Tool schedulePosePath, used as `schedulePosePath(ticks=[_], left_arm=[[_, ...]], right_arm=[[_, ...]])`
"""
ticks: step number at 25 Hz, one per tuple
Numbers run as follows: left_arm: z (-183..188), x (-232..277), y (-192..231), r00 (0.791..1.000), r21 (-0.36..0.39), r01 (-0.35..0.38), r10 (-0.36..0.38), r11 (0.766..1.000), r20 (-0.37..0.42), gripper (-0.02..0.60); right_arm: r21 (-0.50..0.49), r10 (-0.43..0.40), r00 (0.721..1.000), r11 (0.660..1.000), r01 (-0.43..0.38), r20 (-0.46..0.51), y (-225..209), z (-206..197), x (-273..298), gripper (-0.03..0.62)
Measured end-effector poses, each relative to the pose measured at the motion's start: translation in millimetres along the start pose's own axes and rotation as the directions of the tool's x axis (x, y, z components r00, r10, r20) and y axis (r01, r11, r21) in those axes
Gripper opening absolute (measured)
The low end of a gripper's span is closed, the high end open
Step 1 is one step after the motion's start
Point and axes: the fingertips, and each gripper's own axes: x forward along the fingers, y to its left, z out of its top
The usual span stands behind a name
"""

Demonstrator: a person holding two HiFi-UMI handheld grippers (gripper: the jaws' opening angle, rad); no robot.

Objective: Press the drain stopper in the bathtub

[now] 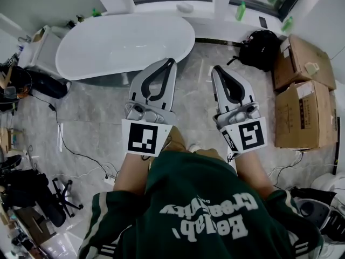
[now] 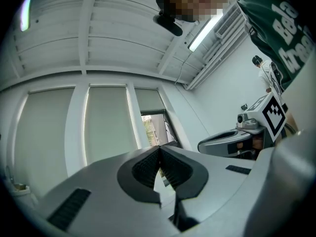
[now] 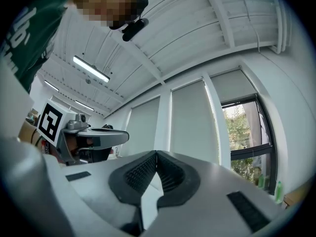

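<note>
Overhead, I'm seeing the tub [image 1: 124, 42] lying ahead-left, long axis running left-right — left gripper [image 1: 171, 63] nearer than right gripper [image 1: 215, 69]; stopper isn't showing. Left gripper view: jaws touching, holding nothing, pointing upward. Right gripper view — likewise touching, empty.

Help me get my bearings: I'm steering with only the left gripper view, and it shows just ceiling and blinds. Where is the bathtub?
Observer: In the head view the white bathtub stands on the floor ahead of the left gripper, mostly to its left.
Operator: Is the stopper visible?
Observer: No; the tub's inside shows only plain white from there.
Operator: And the right gripper?
Observer: Its own view shows it shut, nothing between the jaws.
</note>
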Motion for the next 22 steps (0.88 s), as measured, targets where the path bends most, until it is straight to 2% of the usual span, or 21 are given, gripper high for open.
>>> schedulePosePath(ticks=[6, 12, 18, 22], left_arm=[[-14.9, 7.5, 23.7, 1.000, -0.002, -0.020, 0.020, 1.000, 0.012, 0.008], [-46.0, 31.6, 56.5, 1.000, -0.013, 0.000, 0.000, 1.000, 0.011, 0.008], [-79.9, 84.7, 118.2, 0.998, -0.059, 0.049, -0.046, 0.997, 0.052, 0.008], [-106.0, 131.5, 166.1, 0.995, -0.083, 0.093, -0.090, 0.992, 0.043, 0.008]], right_arm=[[-0.005, 0.027, 1.000, 1.000, -0.027, -0.012, 4.1, -16.3, 21.5, 0.015], [-0.007, 0.026, 0.999, 1.000, -0.026, -0.044, -3.8, -42.3, 61.4, 0.015], [-0.020, 0.033, 0.996, 0.999, -0.035, -0.077, -17.5, -72.6, 147.1, 0.015], [-0.013, 0.025, 0.995, 1.000, -0.027, -0.099, -32.8, -88.2, 218.0, 0.015]])
